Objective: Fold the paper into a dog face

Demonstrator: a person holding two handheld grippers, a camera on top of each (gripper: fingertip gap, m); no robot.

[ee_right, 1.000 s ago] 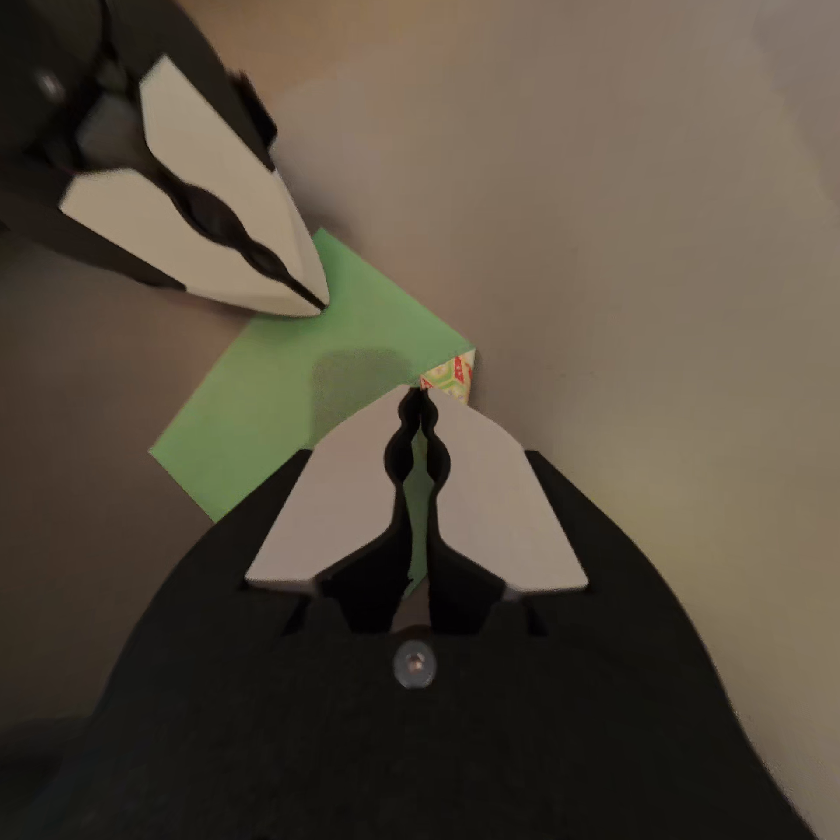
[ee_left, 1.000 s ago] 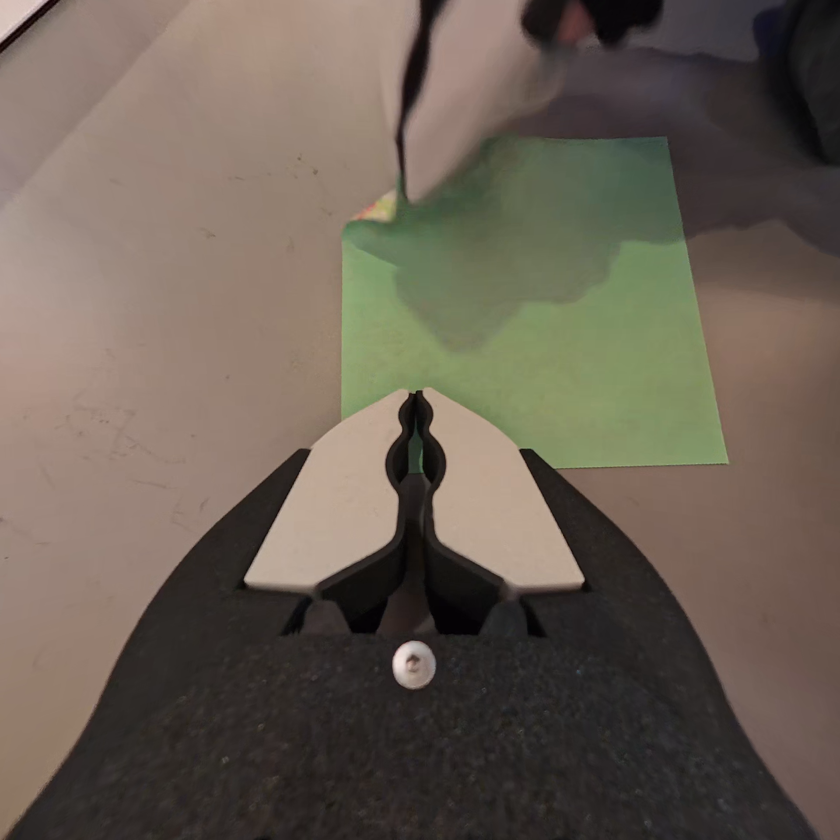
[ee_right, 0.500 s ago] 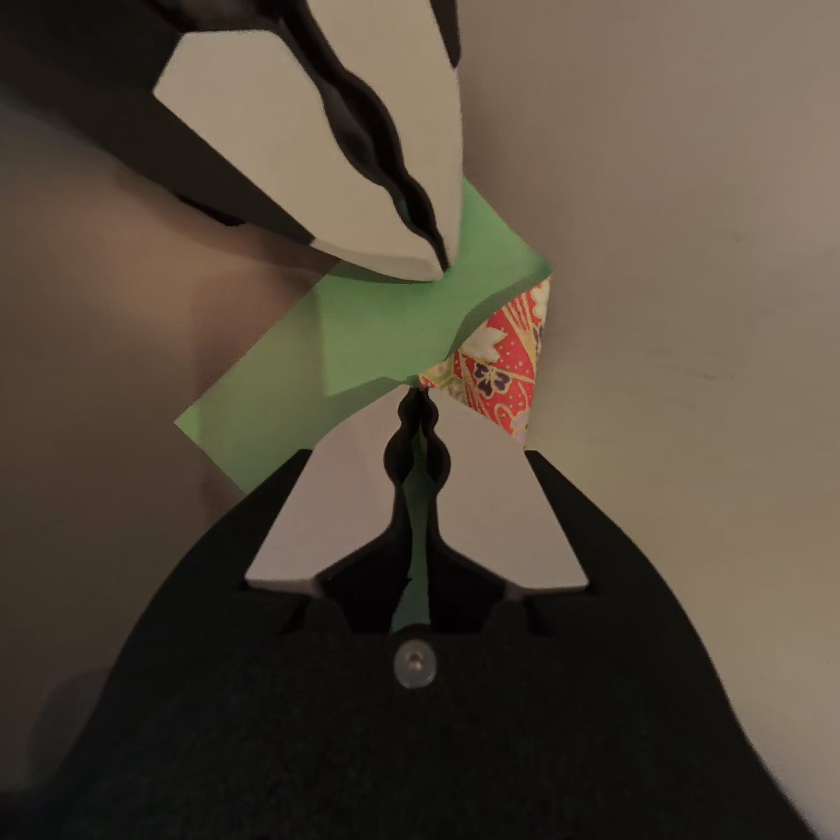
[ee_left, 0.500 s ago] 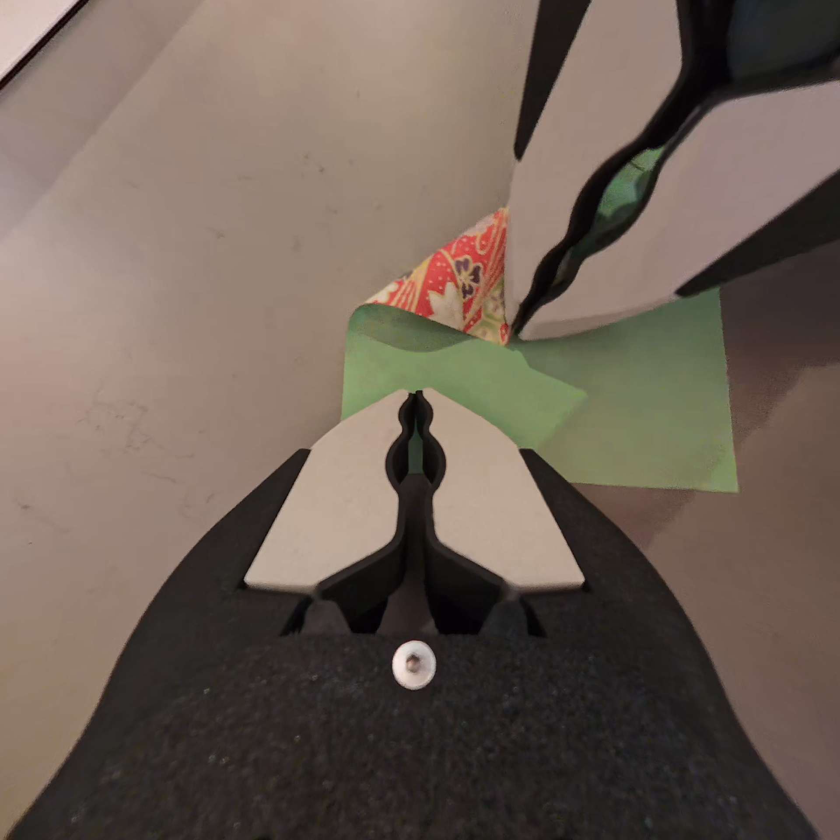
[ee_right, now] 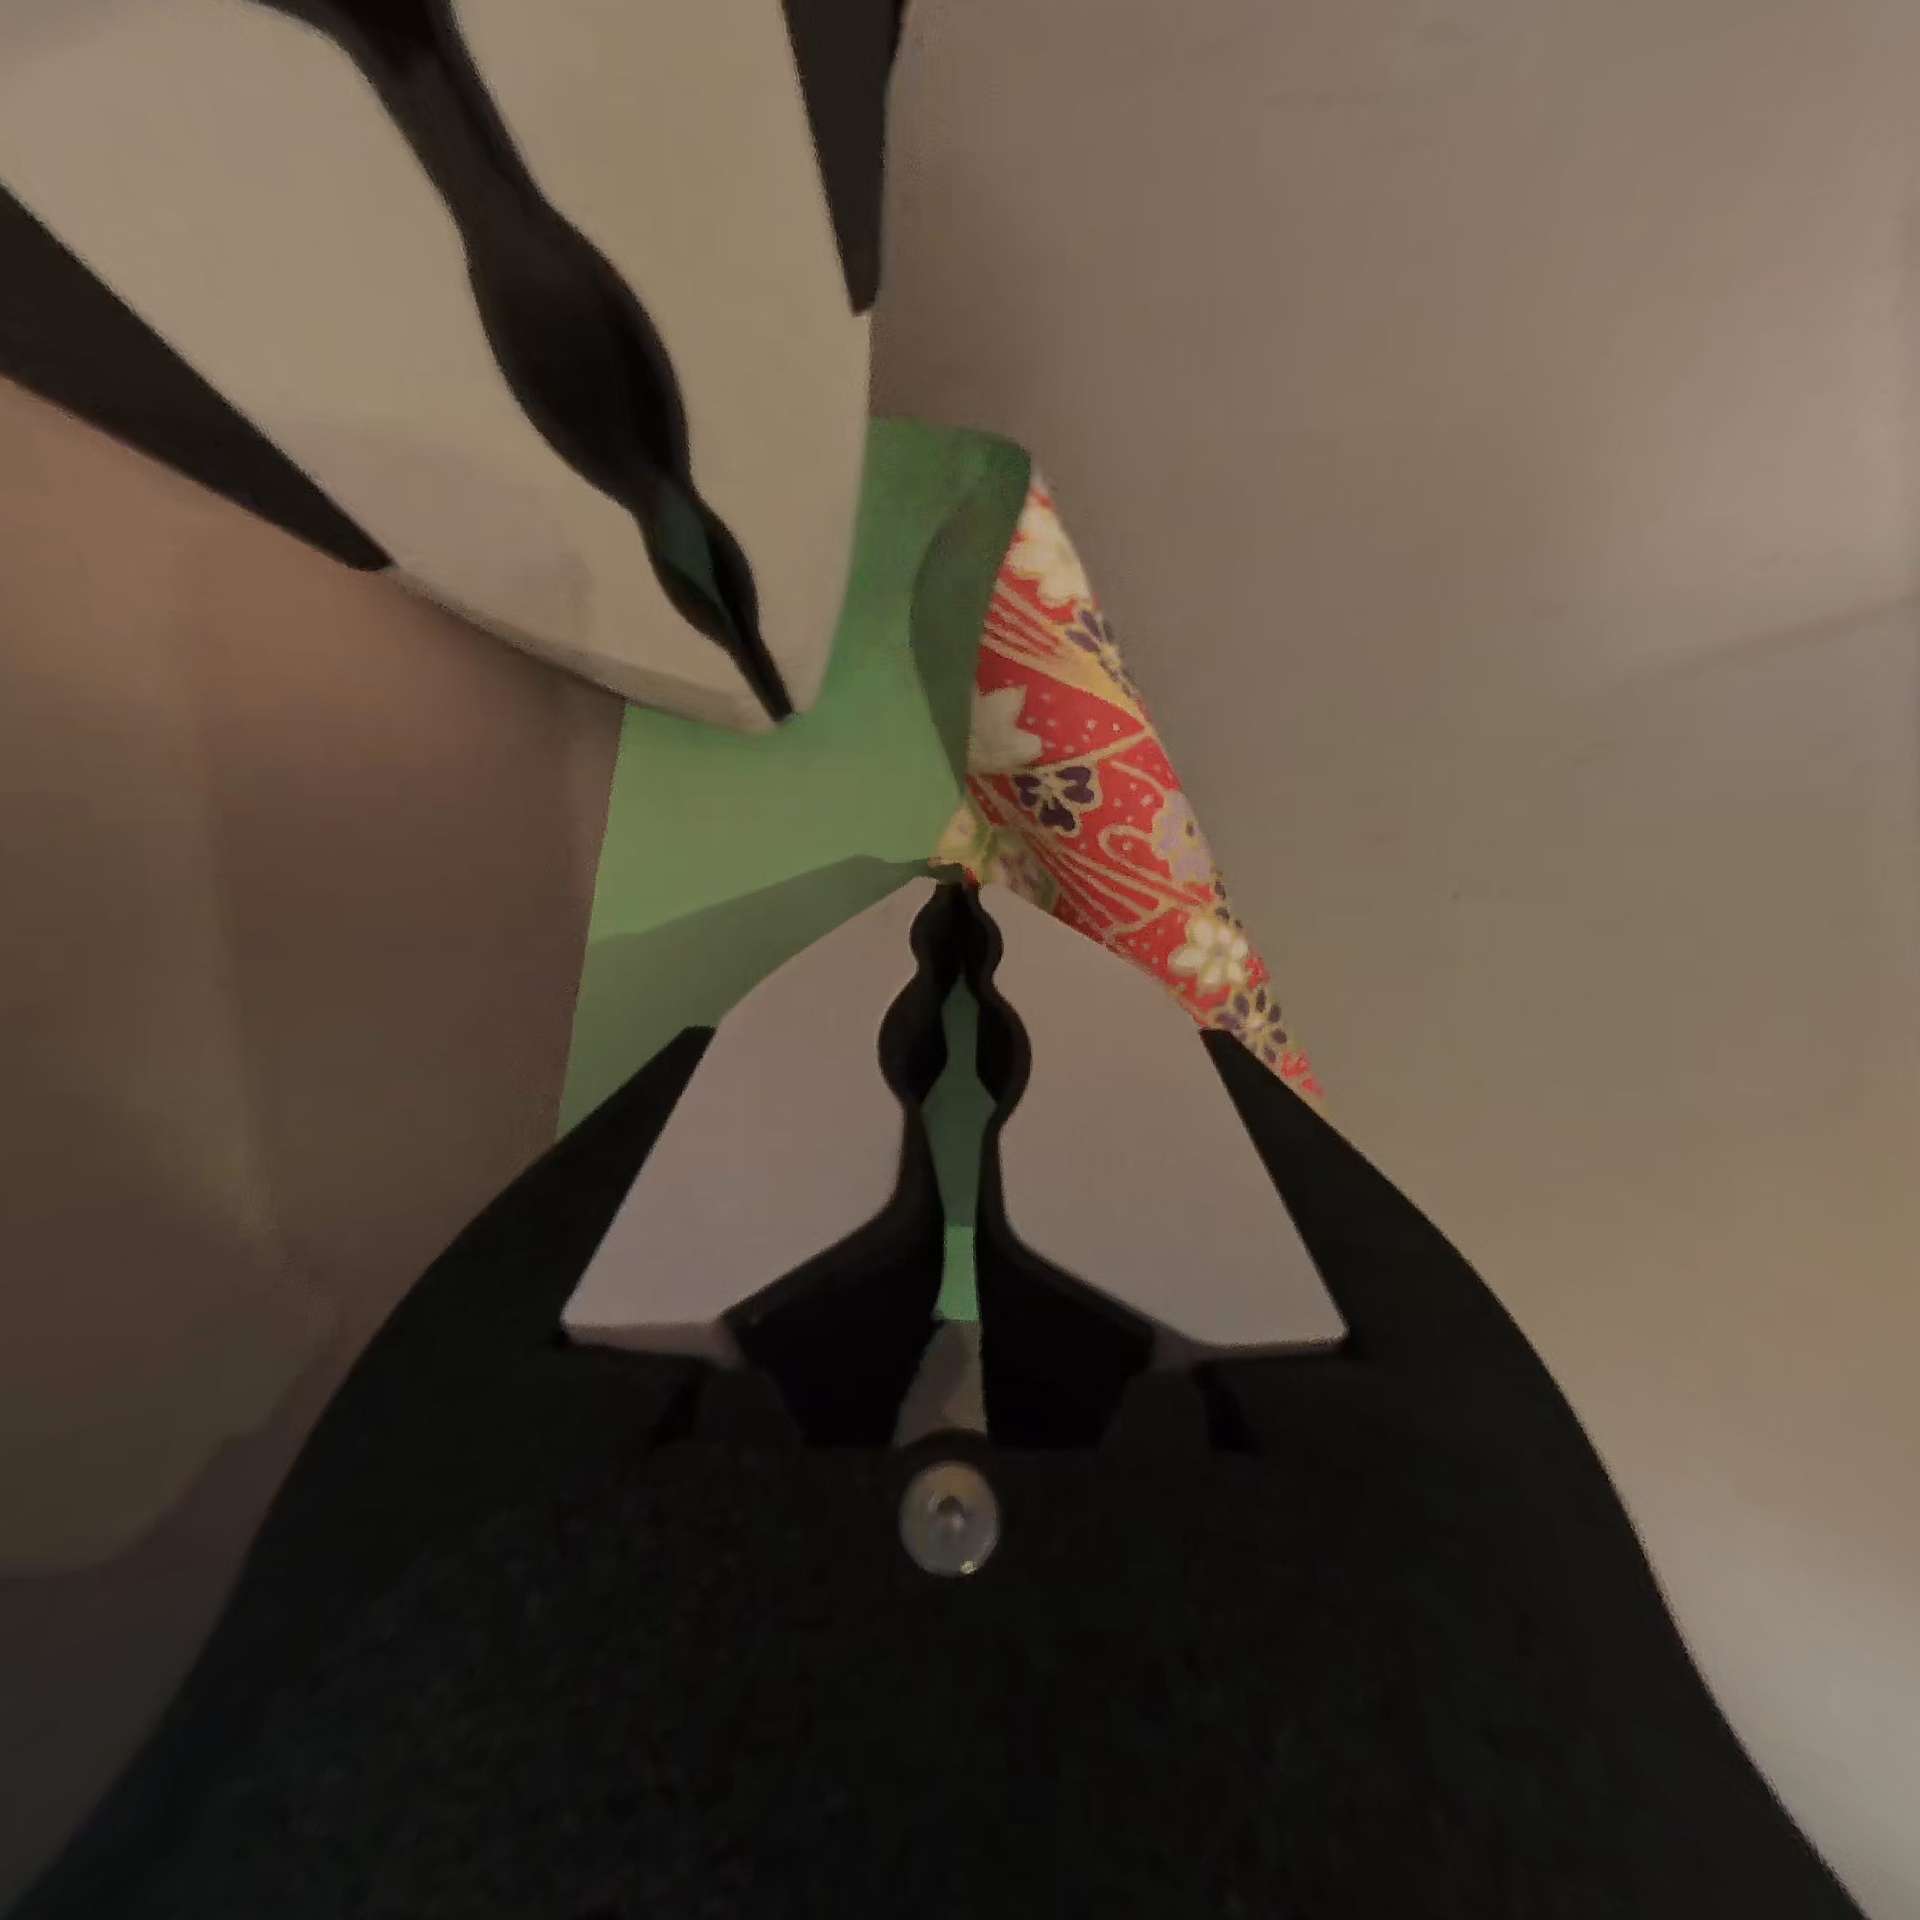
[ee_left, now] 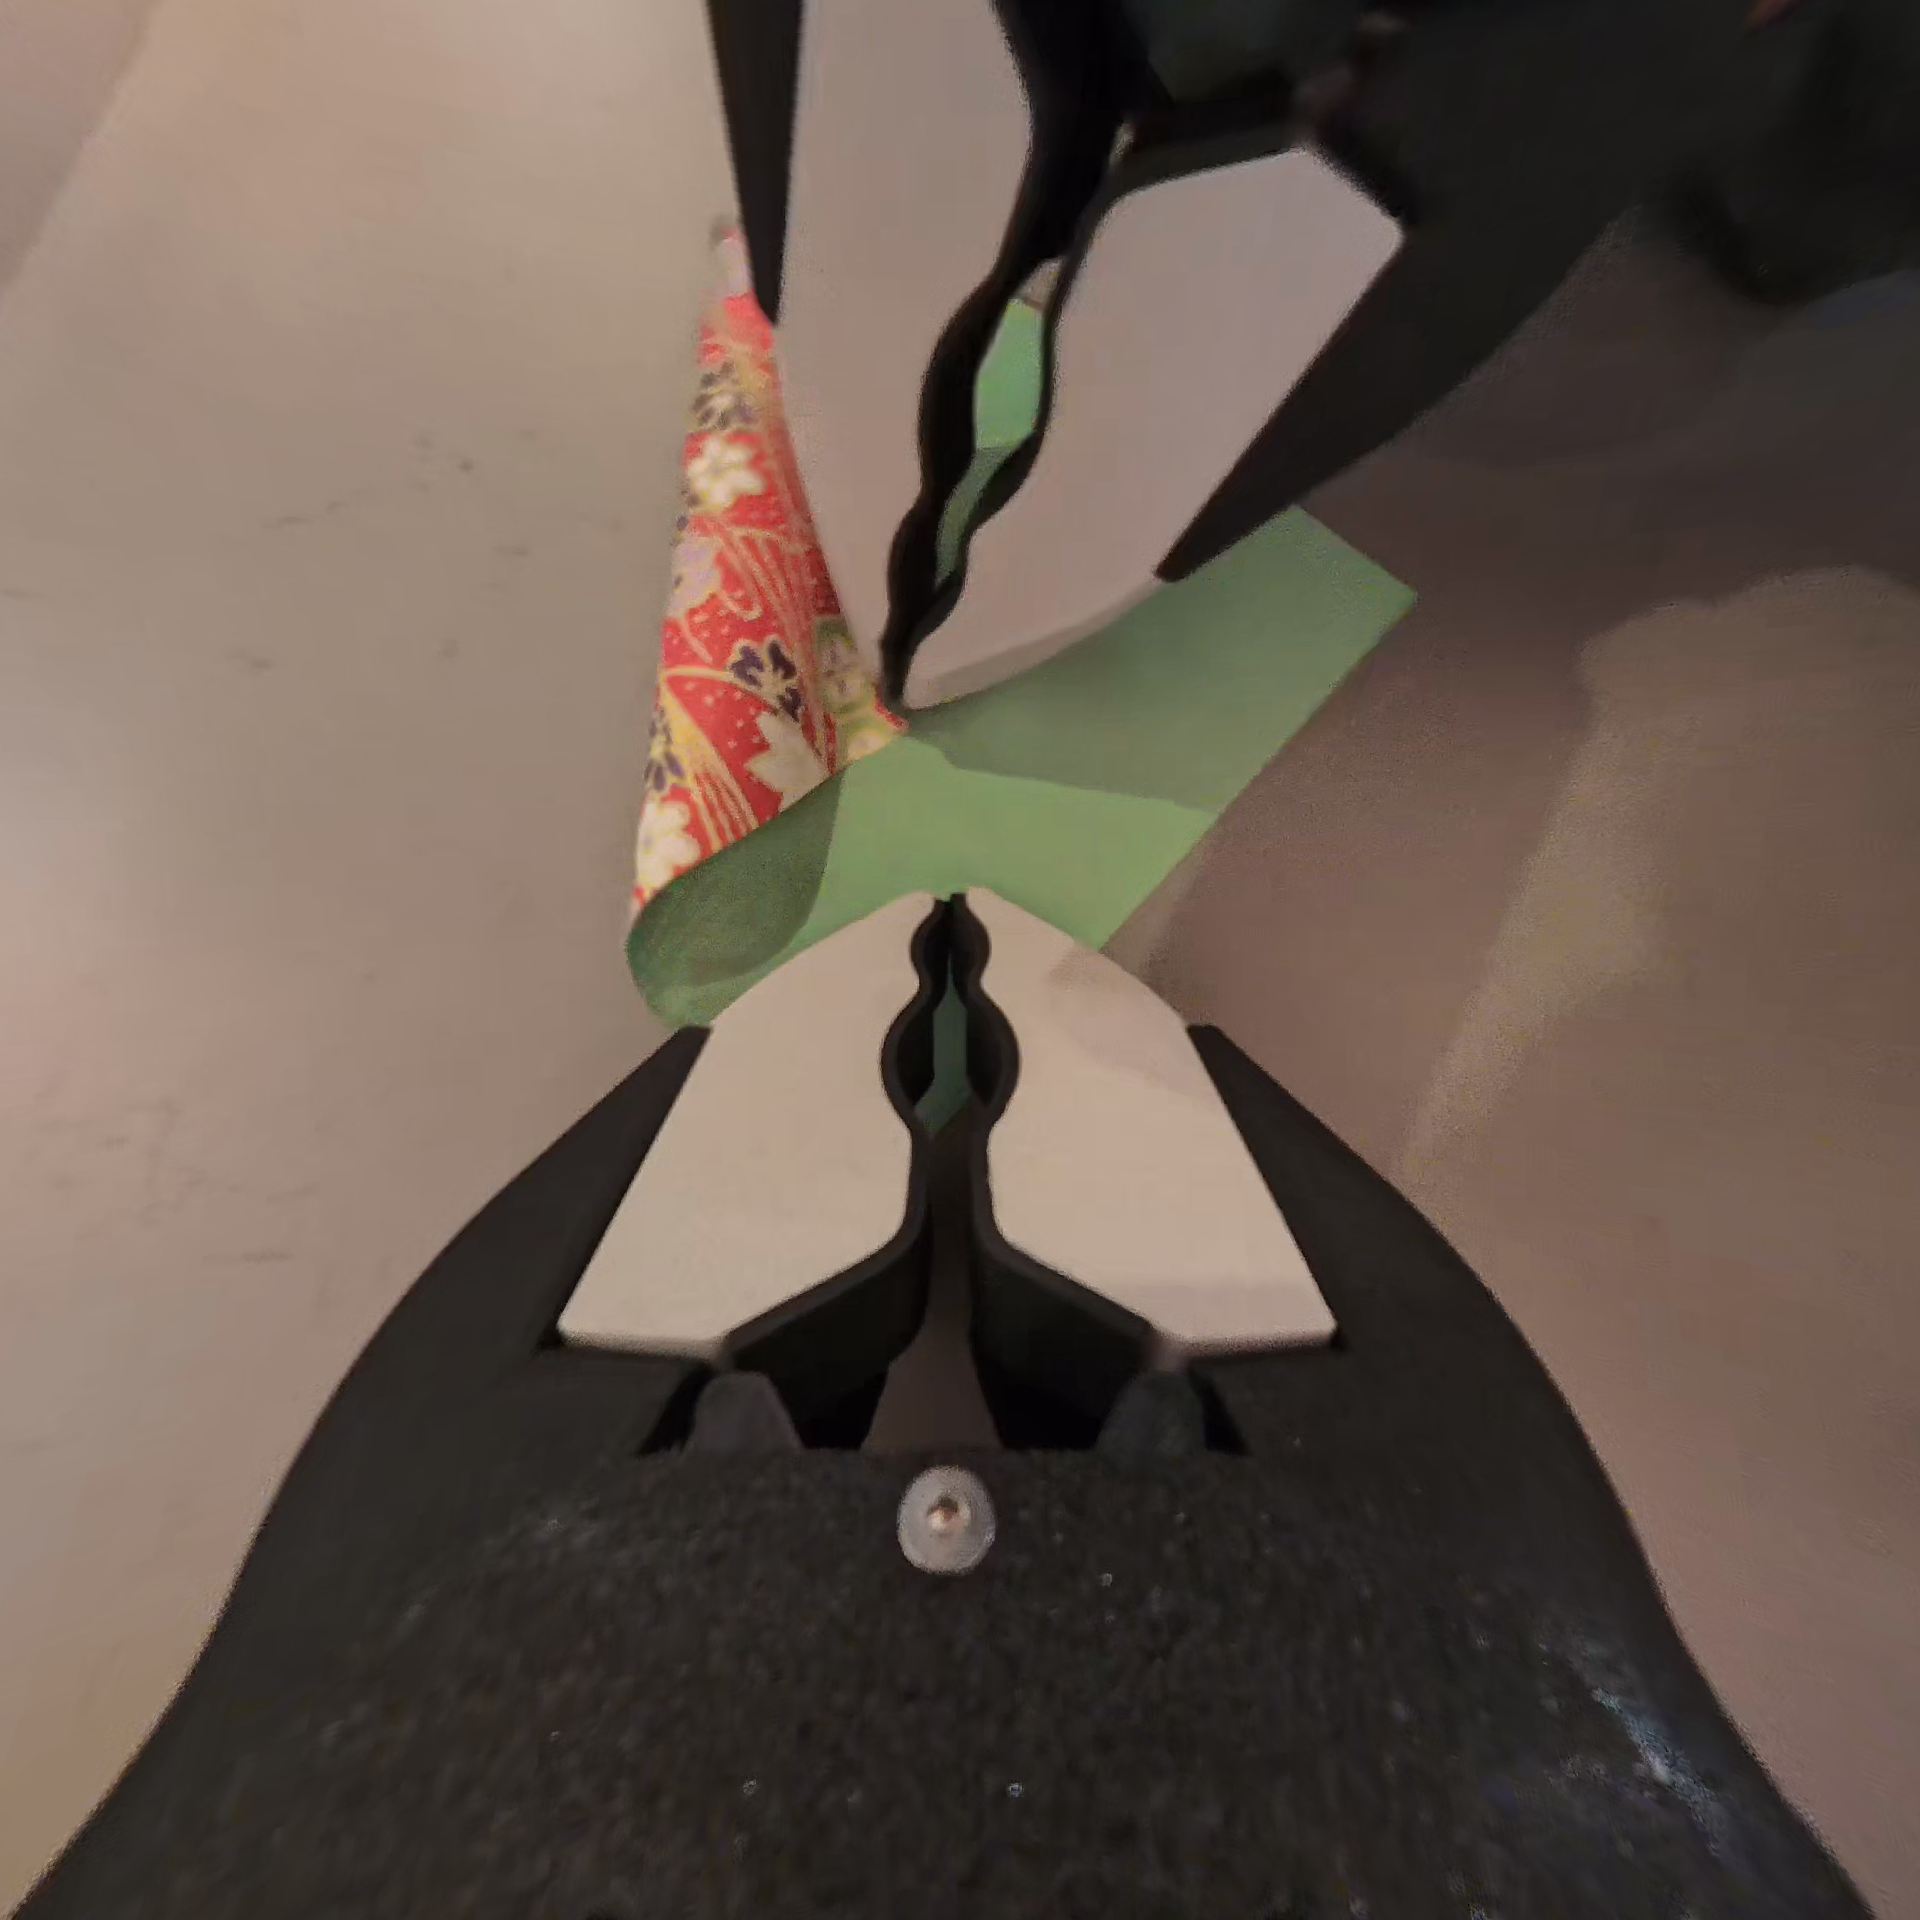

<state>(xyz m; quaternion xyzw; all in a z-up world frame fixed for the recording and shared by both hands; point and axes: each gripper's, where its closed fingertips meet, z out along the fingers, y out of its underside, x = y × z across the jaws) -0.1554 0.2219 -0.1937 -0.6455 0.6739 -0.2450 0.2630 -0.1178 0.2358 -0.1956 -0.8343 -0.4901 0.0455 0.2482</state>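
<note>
1. Left wrist view: left gripper (ee_left: 951, 902) has its jaws closed, tips pressed onto the green face of the paper (ee_left: 1049, 821) on the grey table (ee_left: 312, 623). Right gripper (ee_left: 896, 681) stands opposite, jaws closed on a paper edge, its red patterned underside curled upward.
2. Right wrist view: right gripper (ee_right: 951, 883) pinches the raised fold; left gripper (ee_right: 774, 712) pins the green sheet beyond.

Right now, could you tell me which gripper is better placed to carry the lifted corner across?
Probably the right gripper: it is shut on the paper at the raised, curled corner, while the left gripper pins the near edge.
</note>
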